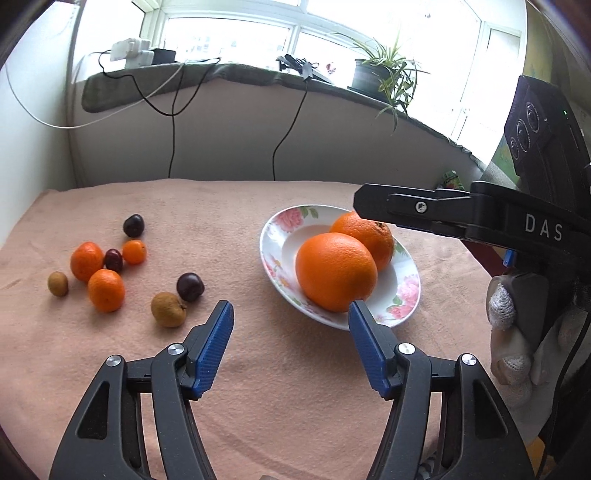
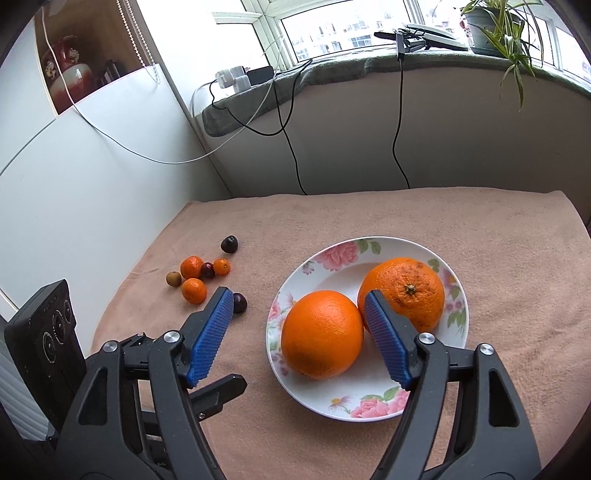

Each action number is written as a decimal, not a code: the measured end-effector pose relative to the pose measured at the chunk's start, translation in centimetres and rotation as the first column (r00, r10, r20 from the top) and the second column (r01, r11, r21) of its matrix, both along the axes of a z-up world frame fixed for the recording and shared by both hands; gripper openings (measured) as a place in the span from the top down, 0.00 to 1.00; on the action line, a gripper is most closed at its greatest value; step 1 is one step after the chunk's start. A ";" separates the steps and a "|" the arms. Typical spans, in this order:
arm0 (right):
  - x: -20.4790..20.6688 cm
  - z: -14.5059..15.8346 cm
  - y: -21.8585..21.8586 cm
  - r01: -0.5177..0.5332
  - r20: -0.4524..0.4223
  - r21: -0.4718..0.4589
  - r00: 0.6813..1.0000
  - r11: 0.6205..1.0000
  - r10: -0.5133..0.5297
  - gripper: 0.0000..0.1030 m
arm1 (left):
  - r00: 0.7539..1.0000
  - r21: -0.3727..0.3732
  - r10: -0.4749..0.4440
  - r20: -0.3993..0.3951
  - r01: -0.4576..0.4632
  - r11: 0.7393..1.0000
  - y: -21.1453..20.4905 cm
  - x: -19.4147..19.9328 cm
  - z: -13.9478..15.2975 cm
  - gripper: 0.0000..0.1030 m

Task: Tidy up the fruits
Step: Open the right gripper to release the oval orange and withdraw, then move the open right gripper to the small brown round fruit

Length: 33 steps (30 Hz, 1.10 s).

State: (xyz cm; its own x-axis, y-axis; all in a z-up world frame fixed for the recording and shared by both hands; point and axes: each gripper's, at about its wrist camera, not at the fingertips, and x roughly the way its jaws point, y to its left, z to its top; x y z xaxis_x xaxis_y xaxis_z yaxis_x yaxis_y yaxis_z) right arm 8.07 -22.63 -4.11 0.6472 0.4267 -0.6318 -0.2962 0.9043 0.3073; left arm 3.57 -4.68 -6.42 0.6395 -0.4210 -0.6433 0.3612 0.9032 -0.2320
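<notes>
A floral plate [image 1: 402,295] [image 2: 369,402] on the pink towel holds two big oranges: a smooth one [image 1: 334,271] [image 2: 321,334] and a rougher one [image 1: 369,236] [image 2: 410,291]. Left of the plate lie several small fruits: tangerines [image 1: 106,290] [image 2: 194,290], dark plums [image 1: 190,287] [image 2: 229,244] and brown longans [image 1: 168,309] [image 2: 173,278]. My left gripper [image 1: 291,308] is open and empty, above the towel in front of the plate. My right gripper [image 2: 299,295] is open and empty, above the plate's near left side, near the smooth orange; it also shows in the left wrist view [image 1: 406,210].
The pink towel [image 1: 258,369] [image 2: 517,295] covers the table. A wall and windowsill with cables, chargers and a potted plant [image 1: 384,74] [image 2: 495,26] stand behind. A white panel [image 2: 92,184] borders the left side.
</notes>
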 end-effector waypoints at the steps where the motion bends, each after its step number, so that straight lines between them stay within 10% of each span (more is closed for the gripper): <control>1: -0.2 0.0 0.1 -0.003 0.006 -0.002 1.000 1.000 0.003 0.26 | 1.000 0.001 0.010 0.003 -0.010 1.000 0.4 -0.1 0.0 0.38; 33: -3.5 -2.0 9.2 -0.223 0.012 -0.091 0.974 0.970 0.225 0.36 | 0.956 -0.027 0.289 -0.055 -0.290 0.957 12.1 -0.5 -1.4 0.41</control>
